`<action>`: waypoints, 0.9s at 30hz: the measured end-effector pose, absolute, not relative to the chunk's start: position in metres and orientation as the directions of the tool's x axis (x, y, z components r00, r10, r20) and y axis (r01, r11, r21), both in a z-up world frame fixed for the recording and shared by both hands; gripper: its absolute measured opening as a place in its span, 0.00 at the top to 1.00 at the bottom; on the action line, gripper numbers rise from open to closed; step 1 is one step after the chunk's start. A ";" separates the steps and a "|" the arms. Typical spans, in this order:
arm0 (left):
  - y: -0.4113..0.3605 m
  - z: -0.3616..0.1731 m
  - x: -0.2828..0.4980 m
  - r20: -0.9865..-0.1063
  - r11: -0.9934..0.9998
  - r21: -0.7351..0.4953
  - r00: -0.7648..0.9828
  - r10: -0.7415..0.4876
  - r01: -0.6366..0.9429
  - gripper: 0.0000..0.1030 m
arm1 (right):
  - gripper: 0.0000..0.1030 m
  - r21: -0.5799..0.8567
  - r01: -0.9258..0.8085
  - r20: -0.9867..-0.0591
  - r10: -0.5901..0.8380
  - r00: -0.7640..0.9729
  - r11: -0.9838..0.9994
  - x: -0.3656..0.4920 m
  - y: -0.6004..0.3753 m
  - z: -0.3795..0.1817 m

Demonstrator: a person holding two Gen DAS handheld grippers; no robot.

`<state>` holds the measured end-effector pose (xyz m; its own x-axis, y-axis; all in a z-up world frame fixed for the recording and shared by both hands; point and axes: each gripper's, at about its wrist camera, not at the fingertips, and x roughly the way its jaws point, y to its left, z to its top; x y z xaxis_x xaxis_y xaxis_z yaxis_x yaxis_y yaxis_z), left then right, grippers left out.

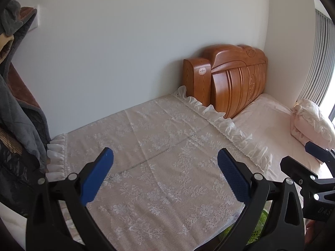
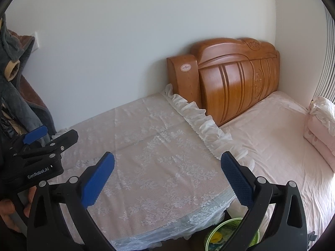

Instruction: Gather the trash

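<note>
My left gripper is open and empty above a table covered in a white lace cloth. My right gripper is open and empty over the same cloth, beside the left gripper, which shows at the left edge. A green mesh bin stands on the floor below the table's front edge, with yellow and pale scraps inside. It peeks out behind my right finger in the left wrist view. I see no trash on the cloth.
A bed with a pink sheet lies to the right, with a carved wooden headboard against the wall and a folded quilt. Dark clothes hang at the left. Curtains hang at the far right.
</note>
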<state>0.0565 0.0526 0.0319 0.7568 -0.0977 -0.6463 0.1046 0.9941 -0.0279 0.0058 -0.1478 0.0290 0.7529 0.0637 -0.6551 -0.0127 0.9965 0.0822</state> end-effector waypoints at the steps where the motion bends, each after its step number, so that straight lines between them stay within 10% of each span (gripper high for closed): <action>1: 0.053 0.032 0.057 -0.646 0.994 -0.028 0.757 -0.097 0.104 0.08 | 0.02 0.082 -0.012 -0.656 0.063 0.752 0.997 0.006 -0.148 0.029; 27: 0.049 0.030 0.056 -0.652 0.992 -0.022 0.751 -0.108 0.124 0.08 | 0.02 0.077 -0.013 -0.665 0.061 0.745 0.997 0.003 -0.151 0.028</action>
<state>0.0564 0.0487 0.0299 0.7508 -0.1085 -0.6516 0.1245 0.9920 -0.0217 0.0030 -0.1514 0.0282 0.7446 0.0610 -0.6647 -0.0125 0.9969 0.0775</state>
